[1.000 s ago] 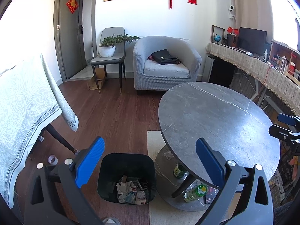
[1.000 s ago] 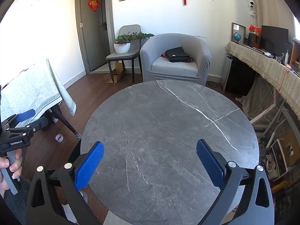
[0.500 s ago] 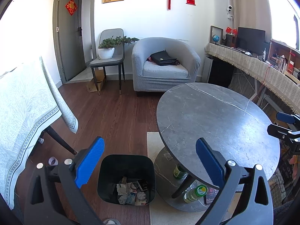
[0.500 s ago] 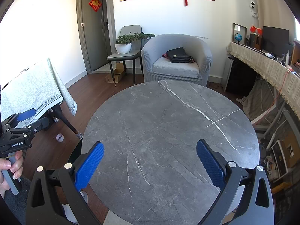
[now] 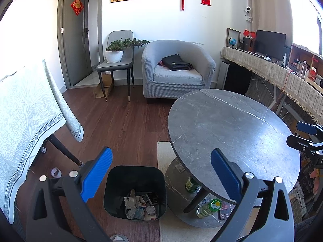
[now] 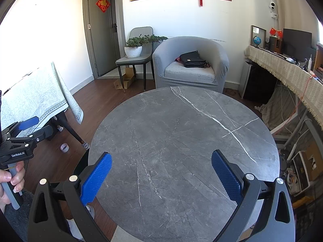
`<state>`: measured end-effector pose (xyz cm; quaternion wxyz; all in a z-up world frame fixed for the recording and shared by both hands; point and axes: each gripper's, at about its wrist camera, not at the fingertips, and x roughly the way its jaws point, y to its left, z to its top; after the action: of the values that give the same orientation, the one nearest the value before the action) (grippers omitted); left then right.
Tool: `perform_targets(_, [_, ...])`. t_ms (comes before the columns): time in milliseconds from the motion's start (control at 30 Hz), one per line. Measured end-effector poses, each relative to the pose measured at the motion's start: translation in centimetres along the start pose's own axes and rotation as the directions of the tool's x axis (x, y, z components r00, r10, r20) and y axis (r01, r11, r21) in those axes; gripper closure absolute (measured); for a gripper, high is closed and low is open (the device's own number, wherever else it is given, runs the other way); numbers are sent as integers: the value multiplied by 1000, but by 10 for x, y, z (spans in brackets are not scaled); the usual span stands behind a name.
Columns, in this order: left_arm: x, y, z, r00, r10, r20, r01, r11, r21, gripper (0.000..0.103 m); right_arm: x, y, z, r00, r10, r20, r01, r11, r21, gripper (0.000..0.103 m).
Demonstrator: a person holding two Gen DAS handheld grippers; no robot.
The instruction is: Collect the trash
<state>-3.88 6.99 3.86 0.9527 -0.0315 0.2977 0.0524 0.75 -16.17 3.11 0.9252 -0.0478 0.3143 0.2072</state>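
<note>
left wrist: black bin point(image 5: 134, 191) holds crumpled paper scraps point(image 5: 141, 205); both grippers' fingers apart.

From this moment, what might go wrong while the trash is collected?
1. The green-capped bottle lies on the low shelf under the round table, so reaching it with the open left gripper may knock the table's leg.
2. The black bin stands close to the table base and already holds paper; a careless drop could miss it.
3. The tape roll on the floor may be overlooked.
</note>
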Motion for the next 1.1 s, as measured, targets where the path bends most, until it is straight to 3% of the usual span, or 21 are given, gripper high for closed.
perform_targets(1100, [0, 0, 1, 1000, -3, -1, 3, 1000, -7, 3, 0, 2, 1, 1000, 2, 1, -2, 1000, -6, 3])
